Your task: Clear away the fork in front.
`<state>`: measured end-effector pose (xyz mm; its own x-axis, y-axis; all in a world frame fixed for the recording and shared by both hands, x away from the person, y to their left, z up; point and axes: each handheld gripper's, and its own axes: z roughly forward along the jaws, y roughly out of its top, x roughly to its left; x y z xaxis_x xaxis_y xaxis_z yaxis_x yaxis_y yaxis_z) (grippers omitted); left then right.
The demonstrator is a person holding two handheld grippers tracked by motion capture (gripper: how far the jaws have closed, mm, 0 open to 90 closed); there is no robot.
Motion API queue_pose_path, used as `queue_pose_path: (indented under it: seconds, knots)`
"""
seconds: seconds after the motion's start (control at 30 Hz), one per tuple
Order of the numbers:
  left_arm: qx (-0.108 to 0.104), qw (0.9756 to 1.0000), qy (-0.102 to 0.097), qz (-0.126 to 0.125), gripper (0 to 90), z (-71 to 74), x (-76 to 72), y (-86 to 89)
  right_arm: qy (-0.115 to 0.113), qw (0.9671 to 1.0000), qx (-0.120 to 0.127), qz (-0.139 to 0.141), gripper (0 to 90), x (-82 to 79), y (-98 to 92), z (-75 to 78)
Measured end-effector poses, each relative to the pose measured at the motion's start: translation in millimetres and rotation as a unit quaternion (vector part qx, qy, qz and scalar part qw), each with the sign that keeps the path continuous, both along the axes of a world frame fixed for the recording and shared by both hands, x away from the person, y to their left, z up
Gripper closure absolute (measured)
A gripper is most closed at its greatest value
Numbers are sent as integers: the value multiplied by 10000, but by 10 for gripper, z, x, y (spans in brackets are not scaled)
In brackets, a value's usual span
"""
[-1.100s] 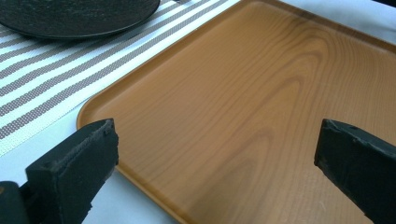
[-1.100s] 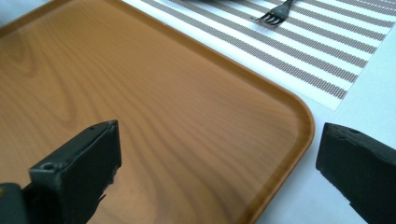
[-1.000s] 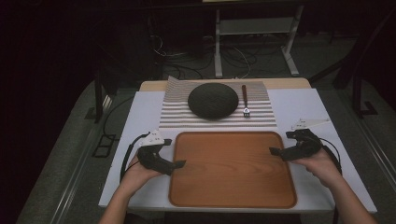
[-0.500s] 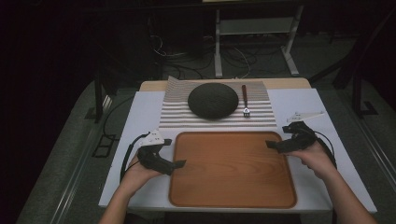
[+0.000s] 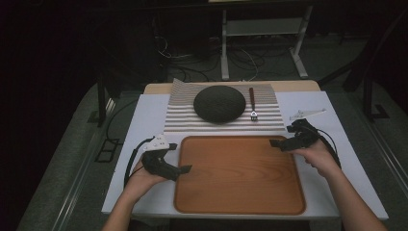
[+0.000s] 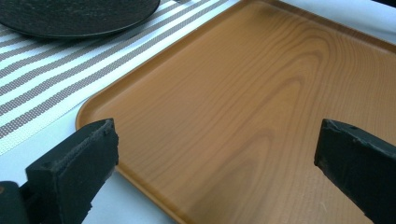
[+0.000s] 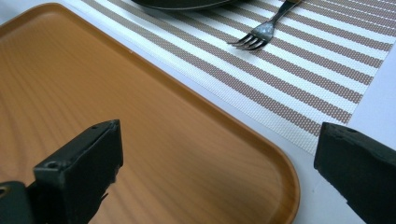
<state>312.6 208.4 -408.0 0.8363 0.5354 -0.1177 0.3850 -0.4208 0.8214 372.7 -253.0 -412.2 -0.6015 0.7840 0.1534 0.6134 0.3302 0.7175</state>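
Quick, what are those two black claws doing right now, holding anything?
Left gripper: open, holding nothing, at the left edge of the brown wooden tray.
Right gripper: open, holding nothing, at the tray's far right corner.

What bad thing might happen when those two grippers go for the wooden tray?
The orange-brown wooden tray lies flat with a low rim, so the open left gripper or right gripper might slip off it. The right one is also near the silver fork on the striped placemat and might knock it.
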Motion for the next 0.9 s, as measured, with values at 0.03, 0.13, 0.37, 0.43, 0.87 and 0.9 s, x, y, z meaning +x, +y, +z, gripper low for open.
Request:
queue_pose_path:
  seconds: [0.03, 0.13, 0.37, 0.43, 0.87, 0.9]
  knots:
    - [7, 10000, -5, -4, 0, -2, 0, -2, -4, 10000, 12, -11, 13, 15, 1, -5]
    - [0, 10000, -2, -13, 0, -6, 1, -4, 18, 10000, -22, -27, 14, 58, -1, -21]
    - [14, 10000, -1, -17, 0, -12, 1, -14, 77, 9999, -75, -73, 14, 164, 20, -45]
    - [12, 10000, -2, -15, 0, -12, 1, -14, 84, 9999, -98, -77, 14, 198, 30, -50]
    - [26, 10000, -11, 37, 0, -17, 3, -9, 200, 9996, -143, -120, 45, 417, 122, -55]
    - [26, 10000, -11, 37, 0, -17, 3, -9, 216, 9996, -151, -118, 47, 433, 137, -50]
